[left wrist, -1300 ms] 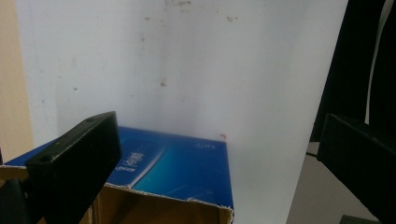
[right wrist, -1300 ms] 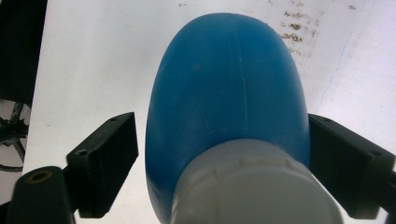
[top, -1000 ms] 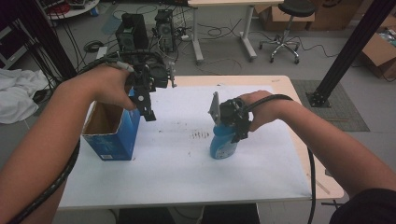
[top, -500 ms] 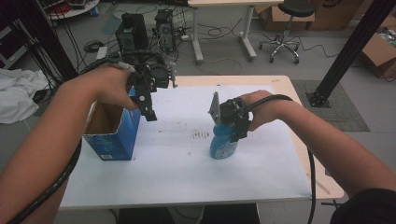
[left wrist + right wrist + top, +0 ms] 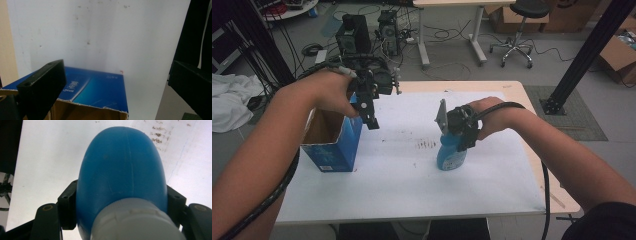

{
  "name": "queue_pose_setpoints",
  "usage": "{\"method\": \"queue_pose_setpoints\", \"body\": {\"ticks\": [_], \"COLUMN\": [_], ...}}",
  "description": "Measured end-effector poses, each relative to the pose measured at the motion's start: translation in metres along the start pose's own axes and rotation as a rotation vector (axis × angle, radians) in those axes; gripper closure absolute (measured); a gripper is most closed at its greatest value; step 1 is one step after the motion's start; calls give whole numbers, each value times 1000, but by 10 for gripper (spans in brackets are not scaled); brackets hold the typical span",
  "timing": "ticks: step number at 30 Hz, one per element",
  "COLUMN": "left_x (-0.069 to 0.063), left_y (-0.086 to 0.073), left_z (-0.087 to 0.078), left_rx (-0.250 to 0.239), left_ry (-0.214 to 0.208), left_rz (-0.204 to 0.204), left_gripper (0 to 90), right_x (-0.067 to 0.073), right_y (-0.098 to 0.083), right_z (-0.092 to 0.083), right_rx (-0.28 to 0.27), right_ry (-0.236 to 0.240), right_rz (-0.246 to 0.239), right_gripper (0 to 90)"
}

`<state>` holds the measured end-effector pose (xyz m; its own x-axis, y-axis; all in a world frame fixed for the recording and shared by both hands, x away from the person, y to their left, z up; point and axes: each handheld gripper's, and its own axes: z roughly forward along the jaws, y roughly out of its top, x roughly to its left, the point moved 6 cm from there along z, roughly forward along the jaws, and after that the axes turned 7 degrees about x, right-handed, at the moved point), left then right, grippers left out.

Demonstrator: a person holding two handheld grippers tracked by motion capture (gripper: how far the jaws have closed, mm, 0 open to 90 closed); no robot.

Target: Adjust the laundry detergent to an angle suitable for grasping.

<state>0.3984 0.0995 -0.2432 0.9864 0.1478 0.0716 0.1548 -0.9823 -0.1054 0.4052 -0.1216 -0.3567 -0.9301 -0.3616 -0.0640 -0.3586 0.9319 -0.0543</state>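
Blue bottle stands upright on the white sheet that covers the table, a little right of centre, white cap on top. Right gripper comes down on the bottle from above; in the right gripper view its two black jaws sit against the bottle's shoulders, one on each side just under the cap. The jaws have just been closing with the bottle between them, and they now look pressed on it, so the tool reads as clamped on the bottle. Bottle base is on the sheet. A patch of dark specks marks the sheet just left of the bottle. Left gripper hangs over the near right corner of an open blue box, which stands at the sheet's left side, well apart from the bottle. In the left gripper view its jaws stand wide apart with nothing between them, the box's blue side and torn cardboard rim below. A cable trails from the right gripper along the forearm.
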Motion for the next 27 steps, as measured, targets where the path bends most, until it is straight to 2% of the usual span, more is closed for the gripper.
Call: {"method": "queue_pose_setpoints", "body": {"ticks": [8, 19, 23, 27], "left_x": [1, 1, 0, 0], "left_y": [1, 0, 1, 1], "left_z": [3, 3, 3, 2], "left_rx": [-7, -8, -6, -6], "left_ry": [-8, -16, -17, -18], "left_rz": [2, 4, 6, 7], "left_gripper": [21, 13, 12, 9], "right_x": [0, -1, -1, 1], "right_y": [0, -1, -2, -3], "right_z": [0, 0, -1, -5], "right_rx": [3, -8, -4, 3], "right_ry": [13, 29, 50, 50], "right_rz": [9, 15, 23, 33], "right_gripper": [373, 387, 388, 387]}}
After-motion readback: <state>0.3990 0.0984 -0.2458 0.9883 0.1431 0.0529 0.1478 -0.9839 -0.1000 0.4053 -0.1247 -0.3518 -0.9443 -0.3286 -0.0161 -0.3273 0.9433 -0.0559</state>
